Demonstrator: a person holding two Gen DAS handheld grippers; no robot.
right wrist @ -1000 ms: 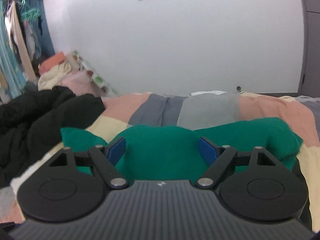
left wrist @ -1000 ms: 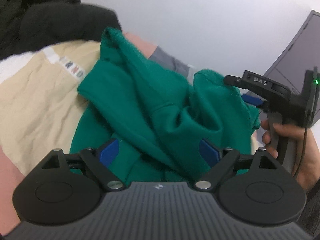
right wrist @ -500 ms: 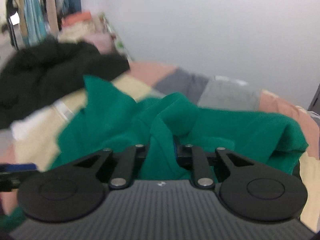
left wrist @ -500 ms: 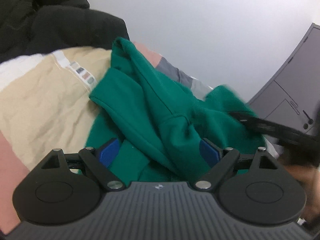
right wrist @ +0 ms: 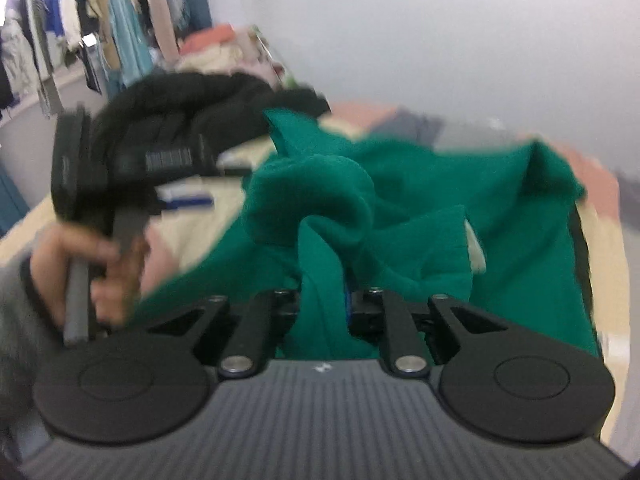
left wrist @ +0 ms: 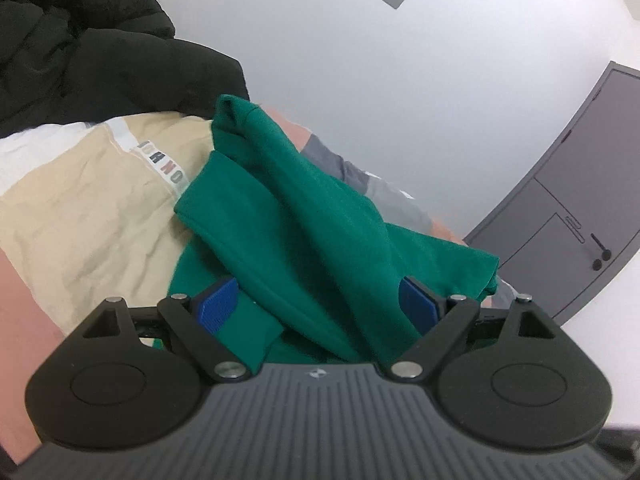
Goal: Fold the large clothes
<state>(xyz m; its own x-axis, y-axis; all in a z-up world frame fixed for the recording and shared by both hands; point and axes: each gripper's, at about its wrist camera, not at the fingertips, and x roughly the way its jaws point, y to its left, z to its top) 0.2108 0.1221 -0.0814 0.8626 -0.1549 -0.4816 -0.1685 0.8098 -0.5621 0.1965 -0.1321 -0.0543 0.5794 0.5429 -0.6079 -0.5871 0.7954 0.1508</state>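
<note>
A bunched fold of the green sweatshirt (right wrist: 400, 216), heaped on the bed (left wrist: 80, 208), is being clenched by the right tongs (right wrist: 322, 300), the left tongs (left wrist: 316, 296) gaping unclosed over it, so dragging is risking further tangling.

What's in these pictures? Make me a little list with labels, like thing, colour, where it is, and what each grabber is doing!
thing: green sweater
state: crumpled, not yet folded
where: on a patchwork bedcover
left gripper: jaws wide open, fabric between them, not pinched
right gripper: shut on a fold of the green sweater
nearby: black jacket behind the sweater
background: hanging clothes, grey door
</note>
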